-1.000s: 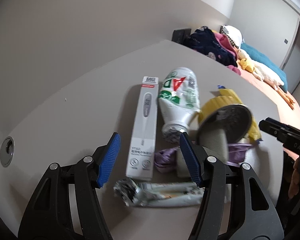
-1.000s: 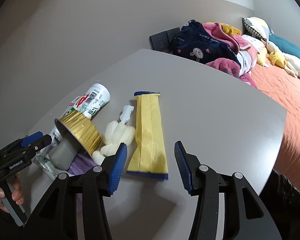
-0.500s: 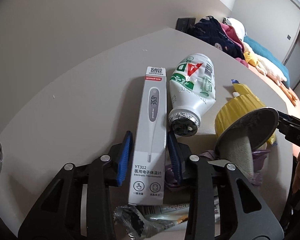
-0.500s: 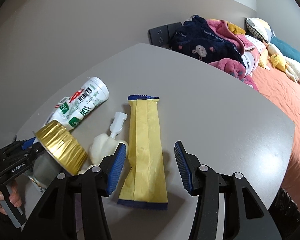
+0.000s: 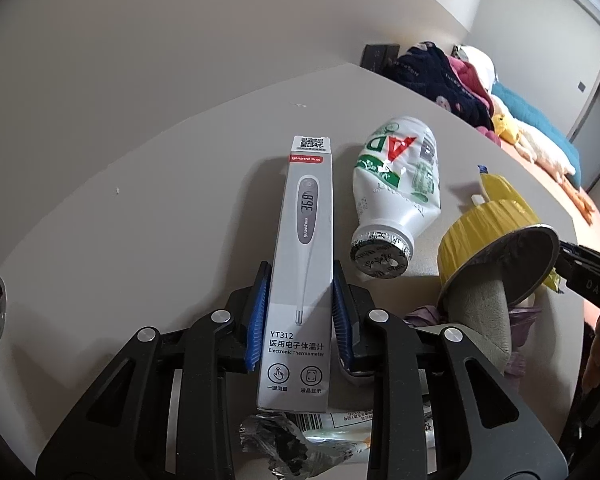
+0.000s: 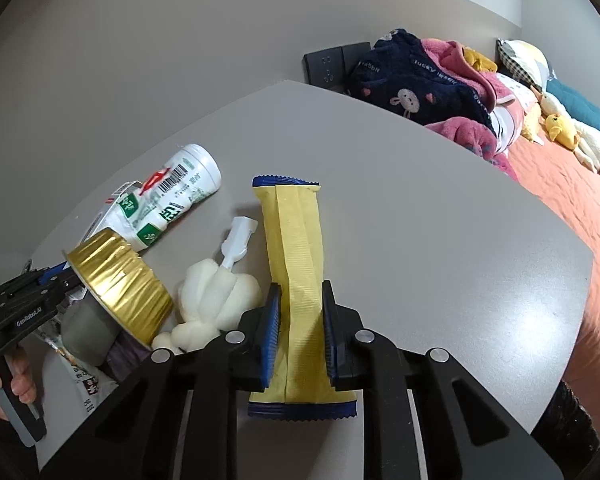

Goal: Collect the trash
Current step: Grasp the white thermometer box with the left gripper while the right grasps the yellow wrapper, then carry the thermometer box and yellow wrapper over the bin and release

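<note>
Grasping step: the left gripper [image 5: 298,314] jaws are closing on the thermometer box [image 5: 302,264] and the right gripper [image 6: 300,328] jaws on the yellow wrapper [image 6: 298,264] beside it; next, I judge, lift both off the table [image 6: 440,208].

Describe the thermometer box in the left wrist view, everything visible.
The thermometer box is a long, slim white and grey carton, apparently cardboard. It shows a printed digital thermometer, a red brand band and QR code at the far end, and "YT312 Electronic Thermometer" near the camera. It lies flat on the grey table, pointing away. The left hand-held gripper is closing on it, blue pads at both long sides. Its near end overlaps a crumpled silver wrapper. A white bottle lies alongside.
</note>
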The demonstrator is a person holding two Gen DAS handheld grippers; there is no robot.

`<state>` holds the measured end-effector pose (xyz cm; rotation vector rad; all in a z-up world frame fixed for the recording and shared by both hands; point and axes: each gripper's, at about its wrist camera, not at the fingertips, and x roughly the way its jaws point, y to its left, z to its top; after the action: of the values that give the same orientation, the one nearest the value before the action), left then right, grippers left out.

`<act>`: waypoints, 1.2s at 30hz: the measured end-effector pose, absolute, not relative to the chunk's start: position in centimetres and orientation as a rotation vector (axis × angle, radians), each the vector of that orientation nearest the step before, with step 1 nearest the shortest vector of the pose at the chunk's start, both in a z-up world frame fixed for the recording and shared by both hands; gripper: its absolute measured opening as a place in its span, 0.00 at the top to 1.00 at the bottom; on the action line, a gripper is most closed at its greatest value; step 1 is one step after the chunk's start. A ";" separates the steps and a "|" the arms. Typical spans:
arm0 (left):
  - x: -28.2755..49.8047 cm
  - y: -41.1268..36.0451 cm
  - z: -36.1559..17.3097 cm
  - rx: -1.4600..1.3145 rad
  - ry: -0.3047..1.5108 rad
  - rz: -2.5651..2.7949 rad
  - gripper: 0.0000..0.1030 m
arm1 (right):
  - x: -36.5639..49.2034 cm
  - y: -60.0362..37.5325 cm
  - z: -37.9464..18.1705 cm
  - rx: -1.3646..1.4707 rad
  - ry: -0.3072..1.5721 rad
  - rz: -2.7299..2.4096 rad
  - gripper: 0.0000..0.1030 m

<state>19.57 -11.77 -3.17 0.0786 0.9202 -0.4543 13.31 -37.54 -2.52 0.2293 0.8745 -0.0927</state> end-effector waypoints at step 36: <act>7.4 -14.5 4.3 0.065 0.799 -0.620 0.73 | -0.6 -38.2 4.0 0.263 0.765 -0.117 0.80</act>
<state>7.43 -14.49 4.29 0.0648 0.7989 -0.6197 -0.59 -38.19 4.01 0.2633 0.7650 -0.1168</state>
